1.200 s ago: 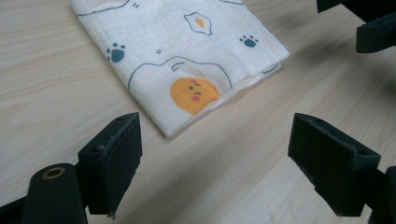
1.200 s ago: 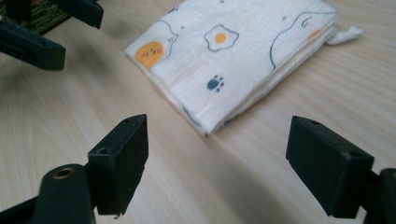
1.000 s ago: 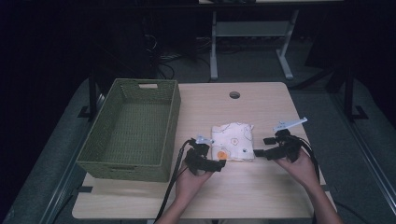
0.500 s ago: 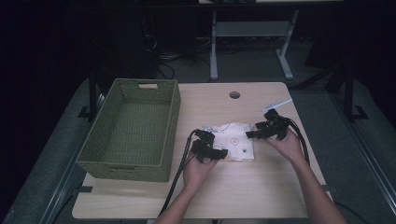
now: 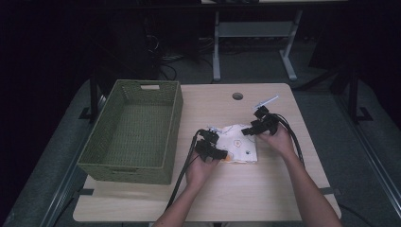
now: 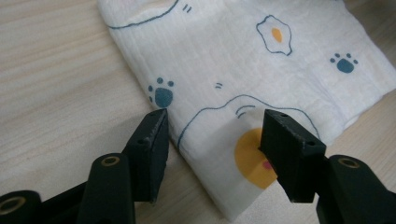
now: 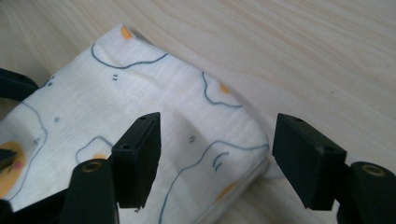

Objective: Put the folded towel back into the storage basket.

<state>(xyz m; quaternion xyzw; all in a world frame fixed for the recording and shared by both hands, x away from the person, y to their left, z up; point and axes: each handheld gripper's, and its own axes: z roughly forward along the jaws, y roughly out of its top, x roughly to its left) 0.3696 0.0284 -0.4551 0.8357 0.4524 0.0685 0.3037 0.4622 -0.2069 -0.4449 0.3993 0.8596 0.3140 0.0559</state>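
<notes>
A green woven basket (image 5: pixel 132 130) is sitting at the left of the wooden table (image 5: pixel 265 189), with nothing showing inside it. Just right of it, the left gripper (image 5: pixel 211 150) is straddling the near corner of the folded white cloth (image 5: pixel 241 145), the one printed with eggs and paw marks. Its jaws have just been closing, and the left gripper view shows them standing apart on either side of the cloth's (image 6: pixel 261 70) edge, pads not yet pressing. The cloth is lying flat near the table's middle, apart from the basket. Further right, the right gripper (image 5: pixel 252 129) is reaching over the far right corner; its jaws have also been closing, yet a clear gap is remaining around the folded edge (image 7: pixel 233 154). From above, the overlap of hands and cloth is murky, so the depth of either bite is probably shallow. The likely trouble: jaws catching only the top layer, so the fold is opening on the lift, or one corner slipping free and the cloth sagging.
</notes>
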